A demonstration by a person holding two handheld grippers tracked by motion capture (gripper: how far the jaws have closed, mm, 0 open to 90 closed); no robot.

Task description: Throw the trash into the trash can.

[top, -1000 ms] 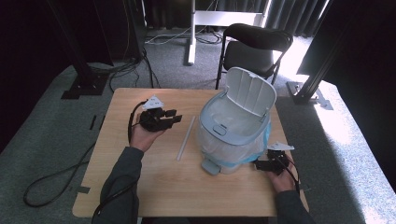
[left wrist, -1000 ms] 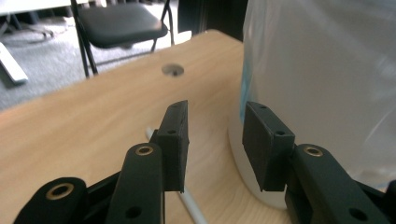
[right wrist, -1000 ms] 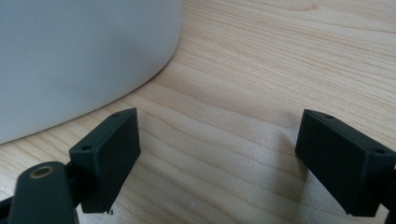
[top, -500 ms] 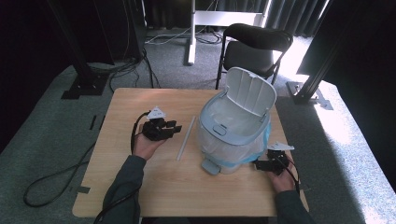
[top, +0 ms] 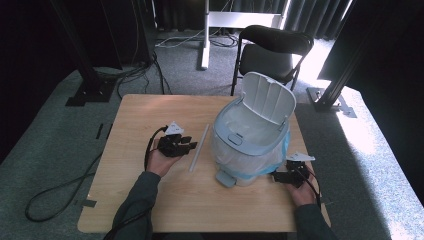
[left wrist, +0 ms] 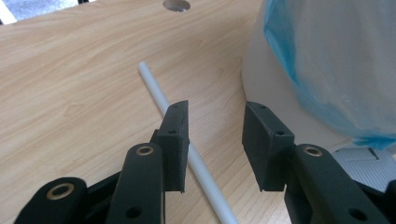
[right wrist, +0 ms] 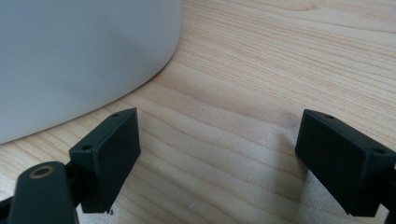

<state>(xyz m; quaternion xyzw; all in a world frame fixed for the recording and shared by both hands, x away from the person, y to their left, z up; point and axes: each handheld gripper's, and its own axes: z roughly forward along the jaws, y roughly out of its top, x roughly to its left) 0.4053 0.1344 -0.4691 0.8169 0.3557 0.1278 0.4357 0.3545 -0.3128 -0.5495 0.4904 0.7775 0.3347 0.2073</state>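
You have black jaws on each gripper, a white tube on the pale wood-grain desk, and a pale blue-white bin lined with a translucent bag edged in blue.

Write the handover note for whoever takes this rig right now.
Left gripper: open, low over the table, nothing held; the white tube passes under its left jaw.
Right gripper: open, empty, on the table beside the base of the bin.
The tube lies flat on the table left of the bin. The bin's lid is up and the blue-edged liner is in.
Done: lid open.
Left: probably centre the left gripper on the tube, grasp it, drop it in the bin.
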